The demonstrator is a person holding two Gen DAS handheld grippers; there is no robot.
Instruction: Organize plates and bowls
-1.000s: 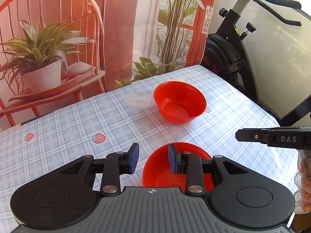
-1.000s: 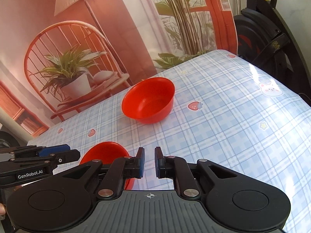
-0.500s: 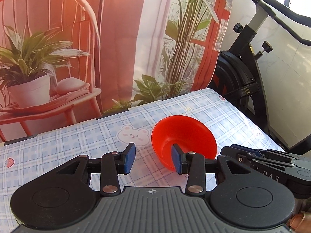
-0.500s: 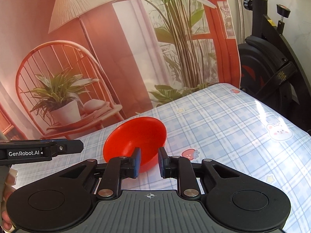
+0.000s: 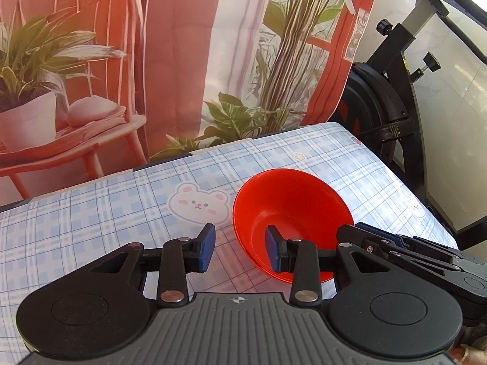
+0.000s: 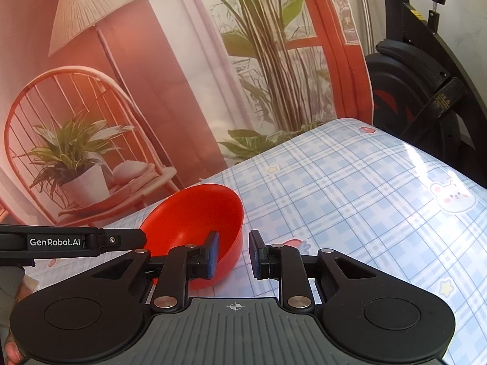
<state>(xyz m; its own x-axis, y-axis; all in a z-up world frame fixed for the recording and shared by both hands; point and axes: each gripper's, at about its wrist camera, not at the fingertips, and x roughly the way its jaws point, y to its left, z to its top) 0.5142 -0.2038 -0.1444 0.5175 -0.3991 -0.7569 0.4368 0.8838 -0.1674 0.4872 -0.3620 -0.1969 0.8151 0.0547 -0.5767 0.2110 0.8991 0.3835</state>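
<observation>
Left wrist view: a glossy red bowl (image 5: 292, 210) — plain, deep, tilted — sits on the plaid tablecloth (image 5: 121, 200). Left gripper (image 5: 240, 248) is spread, straddling its near rim. Right gripper (image 6: 232, 254) — also spread — straddles the bowl's right rim.

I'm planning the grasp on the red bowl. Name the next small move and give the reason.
Probably shut the right gripper on the bowl. Its open jaws straddle the near rim, one finger inside and one outside, with gaps on both sides. The left gripper is open too, straddling the opposite rim.
</observation>
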